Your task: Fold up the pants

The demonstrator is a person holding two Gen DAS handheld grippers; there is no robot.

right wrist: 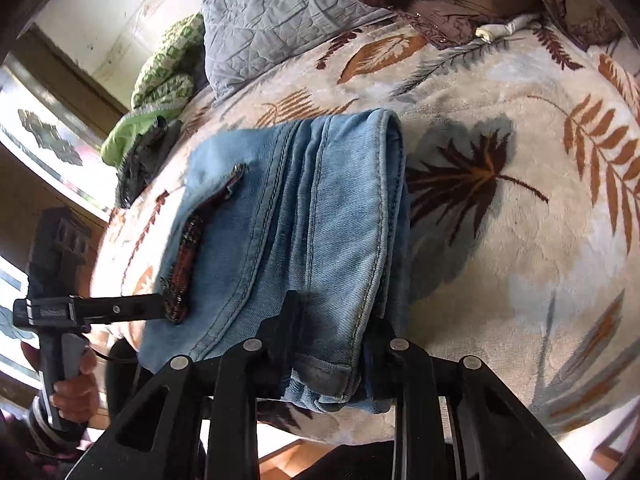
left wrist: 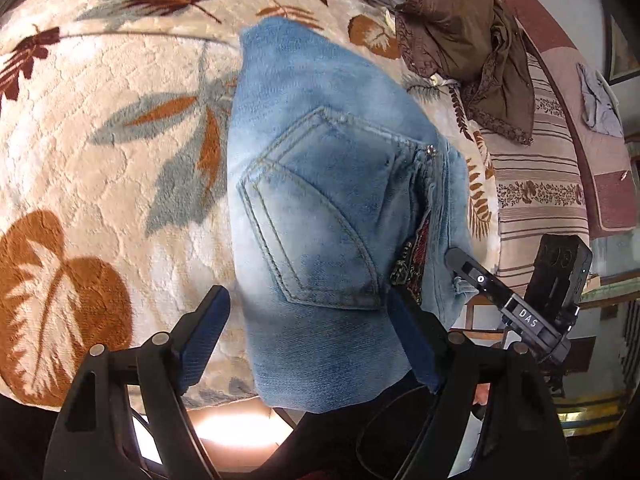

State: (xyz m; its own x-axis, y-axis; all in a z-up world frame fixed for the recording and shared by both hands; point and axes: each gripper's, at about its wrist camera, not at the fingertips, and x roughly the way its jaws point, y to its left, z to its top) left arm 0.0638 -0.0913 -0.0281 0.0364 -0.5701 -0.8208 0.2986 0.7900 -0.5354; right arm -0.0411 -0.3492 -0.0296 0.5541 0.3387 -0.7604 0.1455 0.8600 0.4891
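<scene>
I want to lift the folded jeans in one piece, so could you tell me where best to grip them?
Take the jeans by the stacked leg hems at the near bed edge, coming from that edge. The layers lie bundled there and seem to overhang the blanket, so fingers fit either side, as the right gripper shows.

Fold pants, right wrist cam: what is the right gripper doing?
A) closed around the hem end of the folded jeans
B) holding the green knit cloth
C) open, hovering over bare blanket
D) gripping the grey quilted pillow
A. In the right wrist view the right gripper has its fingers on either side of the cuffed hem of the folded jeans, pinching the layers at the bed's near edge.
</scene>
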